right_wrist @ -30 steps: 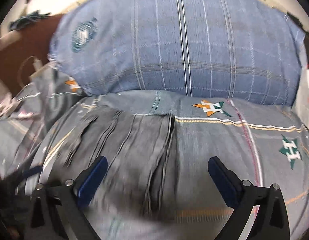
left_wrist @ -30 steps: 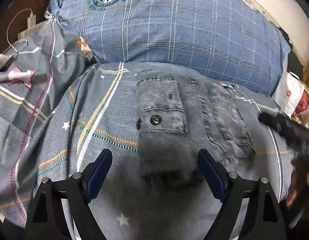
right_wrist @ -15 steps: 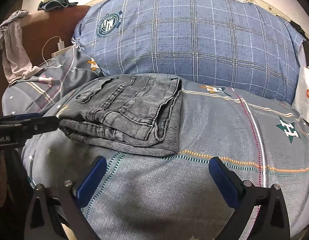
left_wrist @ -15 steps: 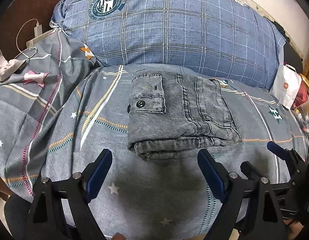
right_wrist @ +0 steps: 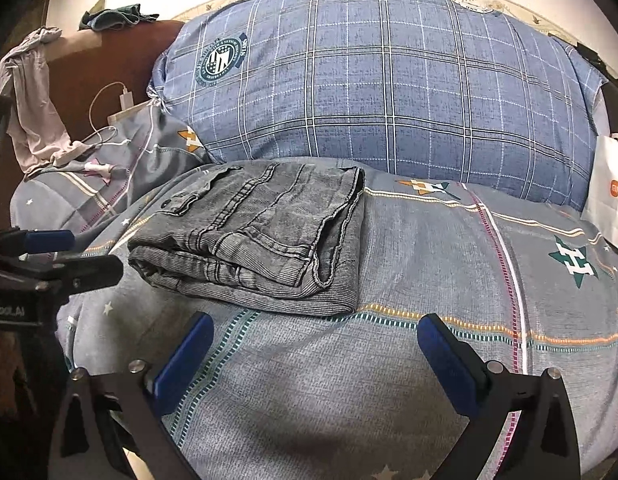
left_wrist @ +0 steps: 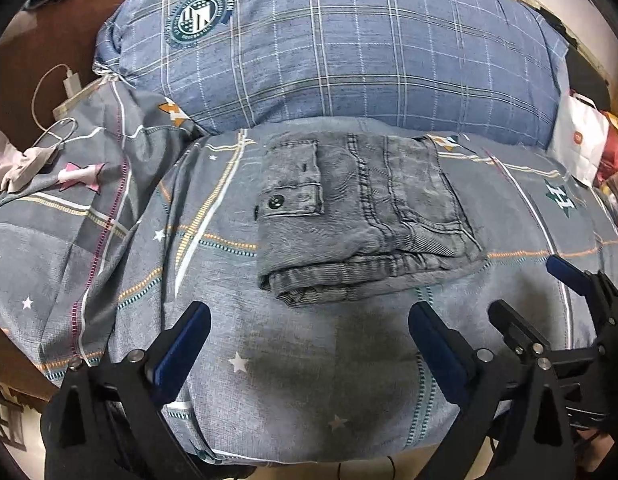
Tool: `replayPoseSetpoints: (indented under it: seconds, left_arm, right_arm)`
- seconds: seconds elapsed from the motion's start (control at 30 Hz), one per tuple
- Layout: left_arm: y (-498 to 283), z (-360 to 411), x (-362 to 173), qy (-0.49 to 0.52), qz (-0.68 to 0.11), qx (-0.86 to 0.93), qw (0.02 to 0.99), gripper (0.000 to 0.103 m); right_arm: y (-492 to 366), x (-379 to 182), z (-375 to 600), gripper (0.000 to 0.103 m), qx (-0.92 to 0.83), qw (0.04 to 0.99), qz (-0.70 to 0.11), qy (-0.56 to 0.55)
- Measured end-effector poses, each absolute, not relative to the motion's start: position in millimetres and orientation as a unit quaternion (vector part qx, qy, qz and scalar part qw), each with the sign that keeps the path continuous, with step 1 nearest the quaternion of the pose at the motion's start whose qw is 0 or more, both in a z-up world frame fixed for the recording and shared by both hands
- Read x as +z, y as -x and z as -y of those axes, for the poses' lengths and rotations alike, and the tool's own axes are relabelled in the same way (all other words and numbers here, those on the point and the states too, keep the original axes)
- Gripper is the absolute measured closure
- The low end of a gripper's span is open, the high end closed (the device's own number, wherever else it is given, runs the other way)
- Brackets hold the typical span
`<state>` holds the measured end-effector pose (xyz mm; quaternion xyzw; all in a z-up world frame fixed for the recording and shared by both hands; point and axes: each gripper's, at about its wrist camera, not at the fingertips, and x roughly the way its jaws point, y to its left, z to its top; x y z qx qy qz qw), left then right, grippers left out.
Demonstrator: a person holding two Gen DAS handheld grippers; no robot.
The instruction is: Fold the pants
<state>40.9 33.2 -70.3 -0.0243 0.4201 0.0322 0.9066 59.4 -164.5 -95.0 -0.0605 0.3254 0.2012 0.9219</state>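
Note:
Grey washed denim pants [left_wrist: 357, 212] lie folded into a compact rectangle on the grey patterned bedspread [left_wrist: 309, 368], a buttoned pocket flap on top at the left. They also show in the right wrist view [right_wrist: 261, 236]. My left gripper [left_wrist: 309, 344] is open and empty, held back from the pants' near edge. My right gripper [right_wrist: 313, 356] is open and empty, near the pants' right front corner. The right gripper also shows at the right of the left wrist view [left_wrist: 549, 300]; the left gripper shows at the left edge of the right wrist view [right_wrist: 57, 256].
A large blue plaid pillow [left_wrist: 341, 52] lies behind the pants. A white paper bag [right_wrist: 613, 200] stands at the right. A charger with cable [right_wrist: 125, 104] and loose clothes [right_wrist: 29, 100] lie at the left by the brown headboard. The bed's front edge is just below the grippers.
Both grippers have pulled back from the folded pants toward the bed's front edge, staying open. The pants lie still.

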Motion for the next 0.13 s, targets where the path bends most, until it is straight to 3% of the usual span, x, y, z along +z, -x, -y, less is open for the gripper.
replayPoseSetpoints:
  seconds: [0.13]
  left_arm:
    - [-41.5, -33.0, -67.7, 0.032, -0.412, 0.017, 0.910, 0.004]
  right_arm:
    - [-60.6, -96.8, 162.4, 0.000, 0.201, 0.921, -0.328, 0.063]
